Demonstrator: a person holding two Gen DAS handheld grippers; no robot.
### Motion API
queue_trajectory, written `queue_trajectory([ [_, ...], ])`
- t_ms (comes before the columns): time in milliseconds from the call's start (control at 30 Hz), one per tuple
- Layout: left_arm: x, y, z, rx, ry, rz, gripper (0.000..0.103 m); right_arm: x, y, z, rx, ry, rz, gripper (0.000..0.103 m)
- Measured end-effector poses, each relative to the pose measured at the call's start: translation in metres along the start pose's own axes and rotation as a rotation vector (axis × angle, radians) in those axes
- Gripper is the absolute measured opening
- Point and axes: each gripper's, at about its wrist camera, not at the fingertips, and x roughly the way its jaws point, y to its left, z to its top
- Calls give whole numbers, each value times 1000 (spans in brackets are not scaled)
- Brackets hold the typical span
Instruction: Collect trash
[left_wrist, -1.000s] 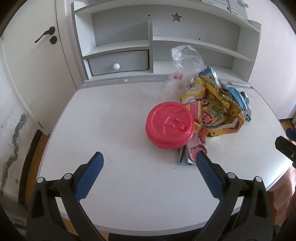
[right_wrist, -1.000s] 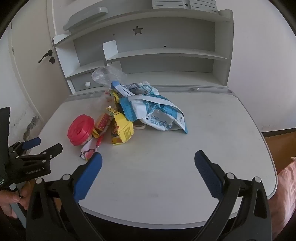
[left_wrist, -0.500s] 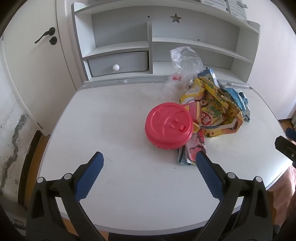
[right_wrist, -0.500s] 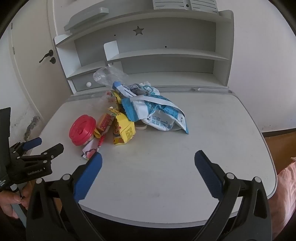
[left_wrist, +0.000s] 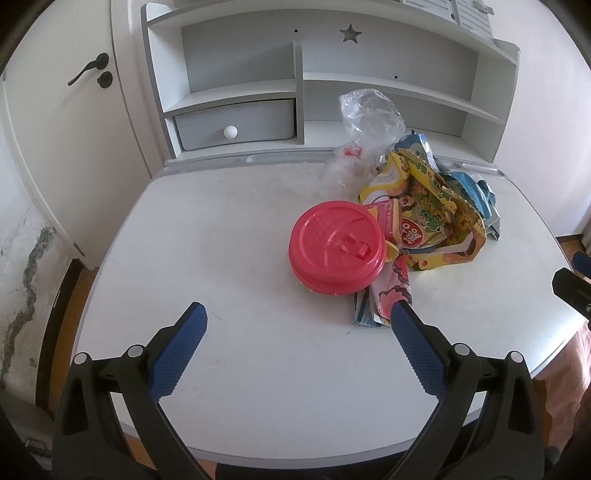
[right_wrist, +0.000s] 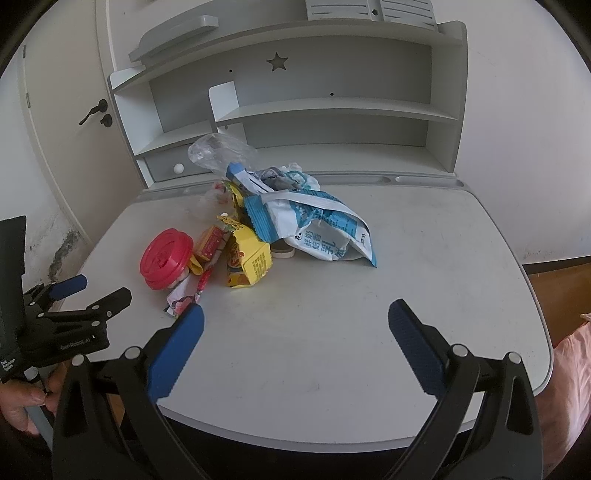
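Note:
A pile of trash lies on the white desk (left_wrist: 221, 240). A red plastic lid (left_wrist: 337, 252) sits at its left; it also shows in the right wrist view (right_wrist: 165, 257). Yellow snack wrappers (left_wrist: 436, 218) and a pink wrapper (left_wrist: 391, 295) lie beside it. A clear plastic bag (left_wrist: 369, 114) stands behind. A blue-and-white bag (right_wrist: 321, 229) and a yellow box (right_wrist: 247, 262) show in the right wrist view. My left gripper (left_wrist: 297, 338) is open and empty, just short of the lid. My right gripper (right_wrist: 295, 332) is open and empty, in front of the pile.
A grey shelf unit (left_wrist: 332, 74) with a small drawer (left_wrist: 236, 122) stands at the desk's back. A door (left_wrist: 55, 110) is at the left. The left gripper also shows in the right wrist view (right_wrist: 88, 295) at the desk's left edge.
Both grippers have crept slightly forward toward the pile. Both stay open. Nothing on the desk has moved.

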Motion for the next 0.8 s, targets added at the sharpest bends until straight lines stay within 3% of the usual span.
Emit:
queue_trajectory([
  [800,3,-2,0,1,0,-6,97,1,1,-1,3,7,3,97],
])
